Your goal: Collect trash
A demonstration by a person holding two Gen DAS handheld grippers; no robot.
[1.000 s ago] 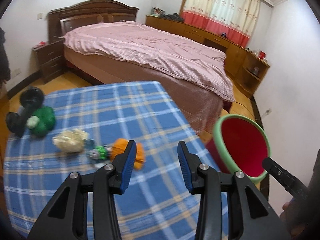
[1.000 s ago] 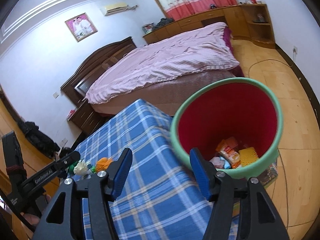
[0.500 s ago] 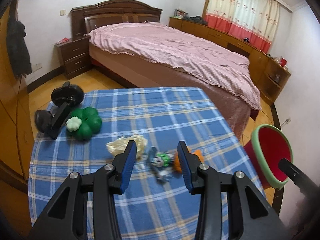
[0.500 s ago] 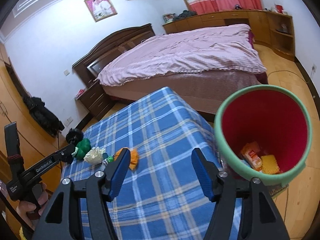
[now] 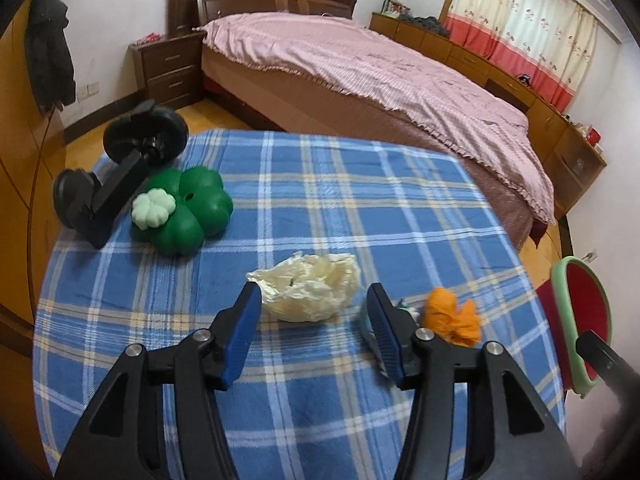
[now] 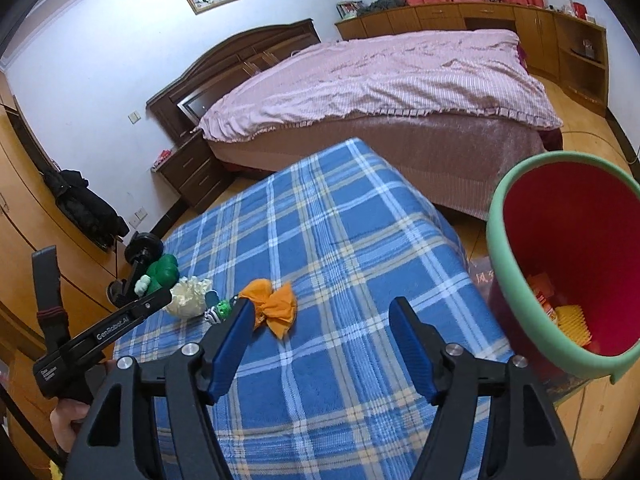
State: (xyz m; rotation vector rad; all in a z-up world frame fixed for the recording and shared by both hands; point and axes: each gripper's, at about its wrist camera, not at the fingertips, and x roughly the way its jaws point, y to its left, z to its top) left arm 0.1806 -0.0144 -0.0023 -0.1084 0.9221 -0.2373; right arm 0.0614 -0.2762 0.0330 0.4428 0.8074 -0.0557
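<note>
On the blue plaid table (image 5: 320, 208) lie a crumpled cream plastic bag (image 5: 310, 292), a small green-and-white wrapper (image 6: 219, 309) and a crumpled orange scrap (image 5: 454, 316). My left gripper (image 5: 314, 330) hovers just in front of the cream bag, its jaws opening, and the bag's near edge sits between the fingertips with no pad pressing on it. My right gripper (image 6: 322, 338) hangs over the table with its jaws opening and nothing between them; the orange scrap (image 6: 272, 304) lies just beyond its left finger. A red bin with a green rim (image 6: 520, 280) stands on the floor to the right, holding trash.
A green clover-shaped toy (image 5: 184, 210) and a black clamp stand (image 5: 120, 176) sit at the table's far left. A bed with a pink cover (image 5: 380, 68) lies behind the table. A person's hand (image 6: 68, 420) holds the left gripper at the table's left edge.
Both grippers swung left, from the bin toward the trash on the table. The left one came down close to the cream bag and opened wider. The right one's jaws widened too.
</note>
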